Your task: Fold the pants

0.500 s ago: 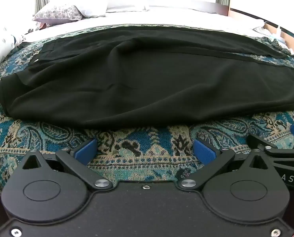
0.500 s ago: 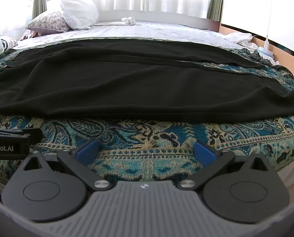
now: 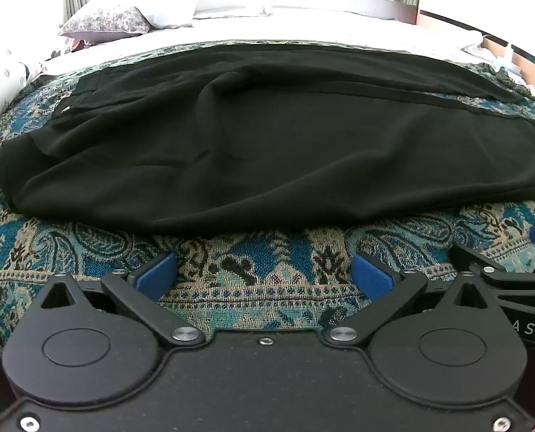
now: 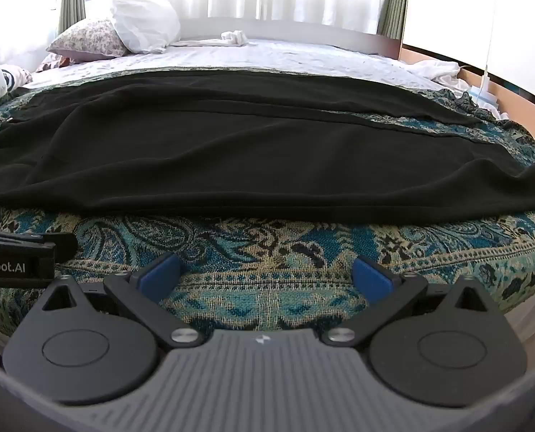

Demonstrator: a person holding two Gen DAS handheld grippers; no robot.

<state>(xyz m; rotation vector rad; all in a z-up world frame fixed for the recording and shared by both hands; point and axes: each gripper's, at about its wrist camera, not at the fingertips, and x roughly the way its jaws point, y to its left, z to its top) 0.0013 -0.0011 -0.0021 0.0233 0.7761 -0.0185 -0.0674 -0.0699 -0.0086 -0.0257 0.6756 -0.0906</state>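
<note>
- Left wrist view: the left gripper (image 3: 263, 277) hangs over the near edge of the bed with its jaws spread wide; nothing lies between the blue pads (image 3: 157, 275), only the teal paisley bedspread (image 3: 263, 252).
- The black pants (image 3: 267, 136) lie spread flat across the bedspread, just beyond the fingertips and not touched by them; the waist end is at the left, the legs run to the right.
- Part of the right gripper (image 3: 512, 273) shows at the right edge of this view.
- A floral pillow (image 3: 105, 23) sits far back on the left.
- Right wrist view: the right gripper (image 4: 265, 277) is likewise wide open and empty, above the bedspread (image 4: 267, 248).
- The pants (image 4: 253, 151) stretch across the whole width ahead, apart from the pads (image 4: 371, 277).
- A white sheet (image 4: 267, 57) covers the bed behind them, and the left gripper (image 4: 15, 255) juts in from the left.
</note>
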